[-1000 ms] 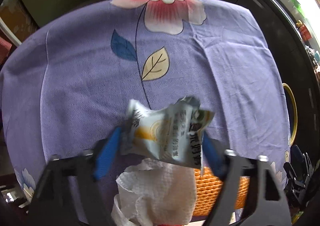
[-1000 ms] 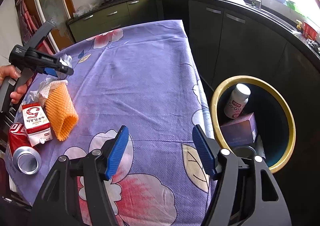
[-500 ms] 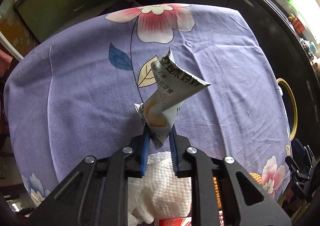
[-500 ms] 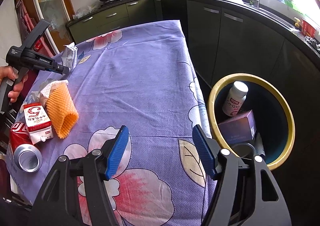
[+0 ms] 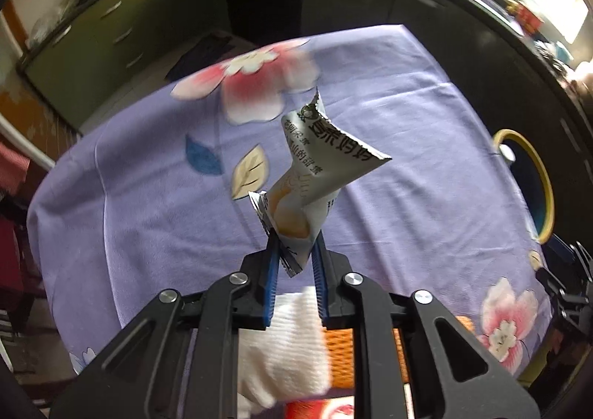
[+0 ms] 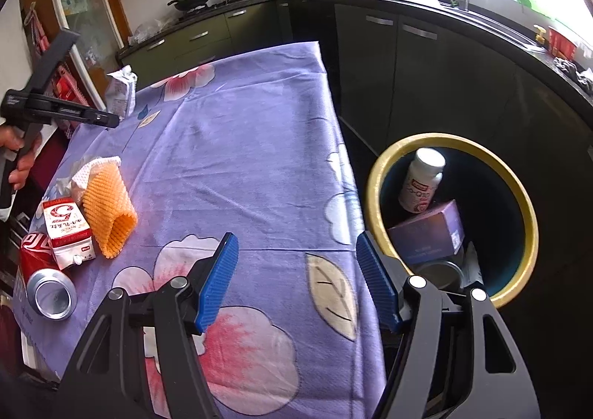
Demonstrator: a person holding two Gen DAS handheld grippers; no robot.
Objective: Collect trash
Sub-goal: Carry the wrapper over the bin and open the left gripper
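My left gripper (image 5: 294,252) is shut on a crumpled white snack wrapper (image 5: 318,167) and holds it up above the purple flowered tablecloth (image 5: 148,196). The same wrapper (image 6: 120,91) and left gripper (image 6: 111,119) show at the far left in the right wrist view. My right gripper (image 6: 296,270) is open and empty near the table's right edge, beside a yellow-rimmed trash bin (image 6: 374,174). On the table lie an orange foam net (image 6: 109,207), a white paper towel (image 6: 87,168), a red-and-white carton (image 6: 66,230) and a red can (image 6: 42,278).
The bin (image 5: 545,192) stands on the floor at the table's right side and holds a white bottle (image 6: 422,180), a purple box (image 6: 430,230) and a tin. Dark kitchen cabinets (image 6: 426,78) run behind the table. The paper towel (image 5: 285,341) and net (image 5: 339,356) lie under my left gripper.
My left gripper closed on the wrapper and lifted it off the table, higher now than half a second ago. The right gripper has barely moved.
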